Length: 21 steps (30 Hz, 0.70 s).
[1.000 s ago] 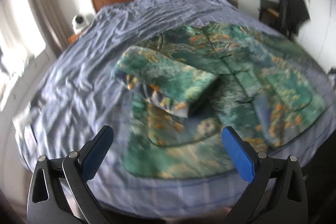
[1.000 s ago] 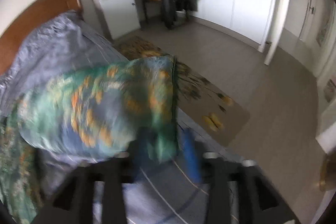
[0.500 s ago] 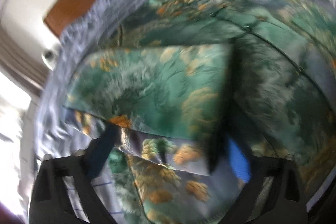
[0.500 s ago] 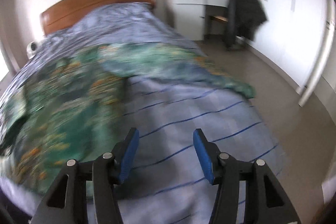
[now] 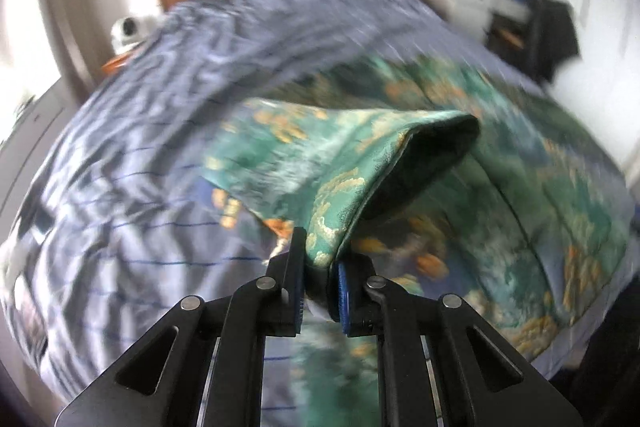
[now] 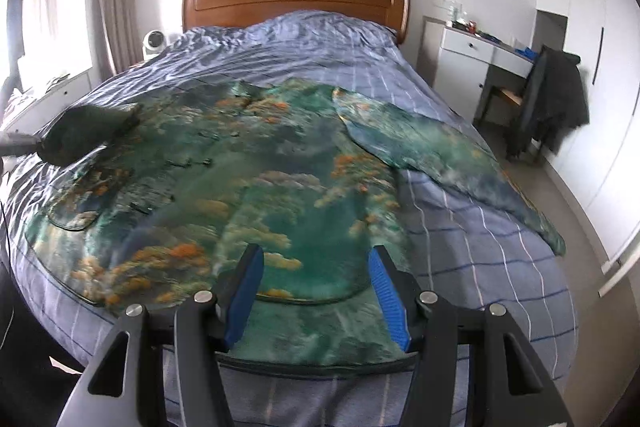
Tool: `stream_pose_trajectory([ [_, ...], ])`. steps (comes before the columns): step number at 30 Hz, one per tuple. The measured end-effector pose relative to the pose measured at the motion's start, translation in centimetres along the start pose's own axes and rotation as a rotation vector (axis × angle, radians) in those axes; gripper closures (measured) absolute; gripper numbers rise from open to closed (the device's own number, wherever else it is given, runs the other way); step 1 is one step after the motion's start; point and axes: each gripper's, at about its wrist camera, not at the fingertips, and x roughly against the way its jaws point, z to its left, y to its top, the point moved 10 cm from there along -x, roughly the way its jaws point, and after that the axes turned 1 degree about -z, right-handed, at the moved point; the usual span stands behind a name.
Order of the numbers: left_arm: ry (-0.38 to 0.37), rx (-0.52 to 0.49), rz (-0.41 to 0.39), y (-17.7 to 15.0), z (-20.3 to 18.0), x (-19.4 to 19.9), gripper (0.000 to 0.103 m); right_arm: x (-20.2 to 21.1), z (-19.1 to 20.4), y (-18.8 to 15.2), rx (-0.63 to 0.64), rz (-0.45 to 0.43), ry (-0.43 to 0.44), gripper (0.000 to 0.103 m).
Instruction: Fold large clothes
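The jacket (image 6: 248,187) is spread on the bed (image 6: 480,247), its long axis running from foot to headboard. The left tongs (image 5: 318,275) are clamped on the cuff of the left sleeve (image 5: 340,163), which is lifted above the body. The right tongs (image 6: 316,291) are held apart and empty over the hem, while the right sleeve (image 6: 440,151) lies further right, probably the next thing to be folded.

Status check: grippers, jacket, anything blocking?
Left hand-held gripper just closed, shut on sleeve cuff. Right hand-held gripper open, empty. Jacket spread on bed. Nothing blocking.
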Motion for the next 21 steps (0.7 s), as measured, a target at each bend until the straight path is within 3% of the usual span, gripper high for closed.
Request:
stream_pose_trajectory([
  [6, 0.163, 0.188, -0.032, -0.1, 10.0, 2.3, 0.091, 0.5, 1.7, 0.3, 0.006, -0.009, 0.027, 0.047],
  [10, 0.289, 0.332, -0.023, -2.1, 17.6, 2.4, 0.09, 0.7, 2.2, 0.3, -0.003, -0.013, 0.04, 0.047],
  [13, 0.391, 0.414, -0.012, -3.6, 21.8, 2.4, 0.083, 0.8, 2.4, 0.2, -0.007, -0.008, 0.046, 0.047],
  [14, 0.458, 0.435, -0.013, -4.2, 23.6, 2.7, 0.075, 0.9, 2.5, 0.2, -0.007, -0.008, 0.047, 0.047],
  [15, 0.486, 0.445, -0.011, -4.6, 24.5, 3.1, 0.055, 0.9, 2.5, 0.2, -0.007, -0.009, 0.047, 0.047],
  [17, 0.558, 0.492, -0.019, -5.6, 26.4, 3.8, 0.034, 1.0, 2.5, 0.2, -0.009, -0.012, 0.046, 0.047],
  [19, 0.578, 0.53, -0.03, -6.4, 27.0, 4.6, 0.029, 1.0, 2.4, 0.1, -0.018, -0.013, 0.048, 0.047],
  [21, 0.55, 0.543, -0.026, -6.8, 26.0, 4.6, 0.026, 1.0, 2.2, 0.0, -0.031, -0.011, 0.044, 0.047],
])
